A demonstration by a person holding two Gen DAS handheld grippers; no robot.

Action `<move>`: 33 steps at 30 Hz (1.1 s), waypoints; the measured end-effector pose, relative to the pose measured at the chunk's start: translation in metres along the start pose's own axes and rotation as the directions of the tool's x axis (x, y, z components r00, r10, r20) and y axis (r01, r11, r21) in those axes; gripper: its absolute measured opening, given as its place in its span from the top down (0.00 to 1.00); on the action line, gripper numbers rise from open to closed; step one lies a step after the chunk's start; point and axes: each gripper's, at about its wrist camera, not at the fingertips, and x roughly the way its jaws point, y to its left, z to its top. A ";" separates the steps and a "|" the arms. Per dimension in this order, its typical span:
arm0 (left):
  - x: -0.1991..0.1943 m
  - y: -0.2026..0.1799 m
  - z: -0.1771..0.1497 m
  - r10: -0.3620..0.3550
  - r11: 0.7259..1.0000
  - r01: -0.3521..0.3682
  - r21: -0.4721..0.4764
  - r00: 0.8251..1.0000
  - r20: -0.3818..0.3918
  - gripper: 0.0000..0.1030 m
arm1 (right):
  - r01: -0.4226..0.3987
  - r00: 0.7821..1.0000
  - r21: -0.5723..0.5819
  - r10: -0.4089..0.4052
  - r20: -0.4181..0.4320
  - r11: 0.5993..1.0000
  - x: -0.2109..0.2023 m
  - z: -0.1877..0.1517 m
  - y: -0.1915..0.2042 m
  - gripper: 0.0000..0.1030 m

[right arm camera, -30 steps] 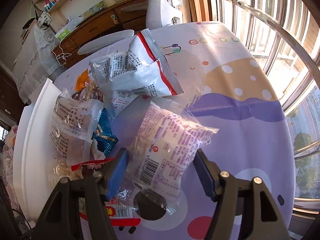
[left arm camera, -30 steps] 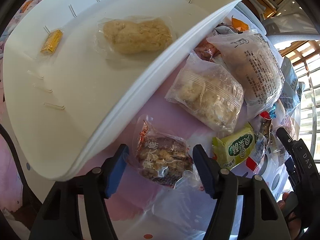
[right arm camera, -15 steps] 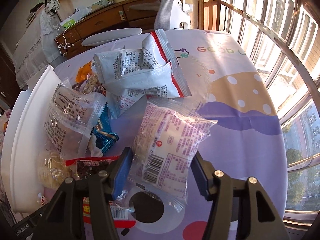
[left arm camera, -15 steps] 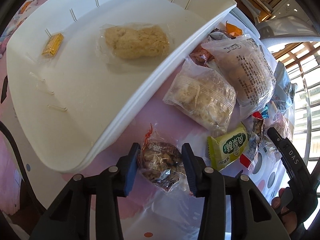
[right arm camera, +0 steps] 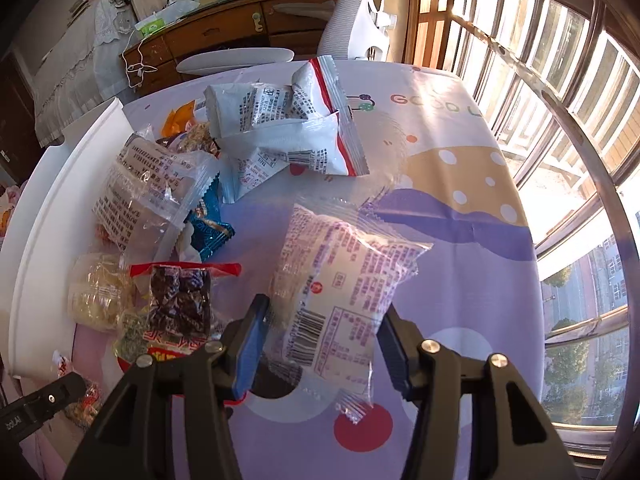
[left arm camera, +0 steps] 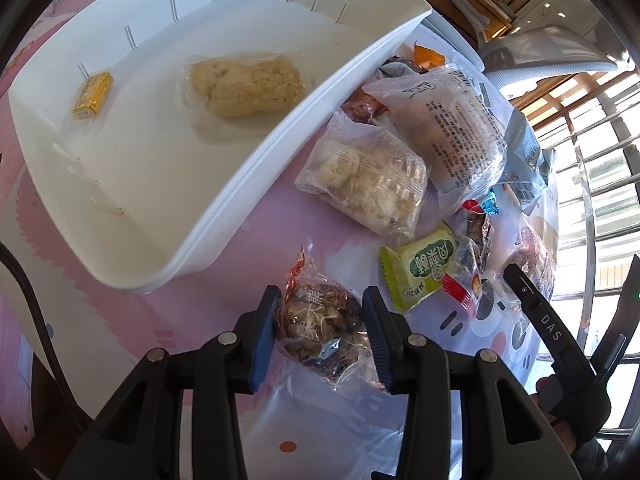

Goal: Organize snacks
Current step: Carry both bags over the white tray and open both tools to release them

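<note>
Your table (right arm camera: 460, 184), under a pastel cartoon-print cloth, carries everything here. The big white plastic tray (left arm camera: 240, 184) sits along its left side as your right-hand view shows it, its long rim facing the snack pile. Inside the tray, a clear-wrapped pale crumbly cake (left arm camera: 244, 84) lies near the middle of the floor, and a small yellow foil-wrapped sweet (left arm camera: 93, 93) lies towards the tray's far left wall, well apart from the cake.

Outside the tray, a heap of loose packets runs along that rim: a large frosted bag with black print (left arm camera: 452, 128), a clear bag of pale crumbly pieces (left arm camera: 364, 180) just beside the rim, and a small green sachet (left arm camera: 420, 268) nearer you.

Your right gripper (right arm camera: 320, 332) has its jaws closing around a clear packet with purple print and a barcode (right arm camera: 340, 288); both pads touch the wrapper's sides, and the packet looks lifted off the cloth.

Your left gripper (left arm camera: 320, 332) is clamped narrowly on a small clear-wrapped dark nutty snack with a red crimped end (left arm camera: 320, 320), near the tray's closest corner, both blue pads pressing the wrapper.
</note>
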 end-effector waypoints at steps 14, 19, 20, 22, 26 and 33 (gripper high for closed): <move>-0.054 -0.027 -0.002 -0.106 0.973 0.099 0.209 0.994 0.026 0.61 | -0.080 0.996 -0.027 0.079 -0.035 0.996 -0.054 -0.037 0.010 0.49; -0.075 -0.035 0.001 -0.147 0.949 0.125 0.289 0.987 0.058 0.61 | -0.125 0.992 -0.052 0.124 -0.027 0.991 -0.073 -0.042 0.018 0.49; -0.080 -0.034 0.001 -0.159 0.945 0.131 0.298 0.985 0.070 0.61 | -0.135 0.991 -0.059 0.134 -0.021 0.989 -0.077 -0.043 0.020 0.49; -0.091 -0.032 0.003 -0.184 0.940 0.145 0.310 0.978 0.101 0.61 | -0.155 0.988 -0.076 0.154 -0.011 0.985 -0.085 -0.043 0.025 0.49; -0.111 -0.027 0.013 -0.207 0.929 0.147 0.339 0.967 0.150 0.61 | -0.196 0.980 -0.121 0.200 0.019 0.973 -0.102 -0.042 0.038 0.49; -0.131 -0.009 0.033 -0.243 0.917 0.172 0.361 0.956 0.162 0.61 | -0.260 0.963 -0.173 0.268 0.022 0.950 -0.124 -0.037 0.069 0.48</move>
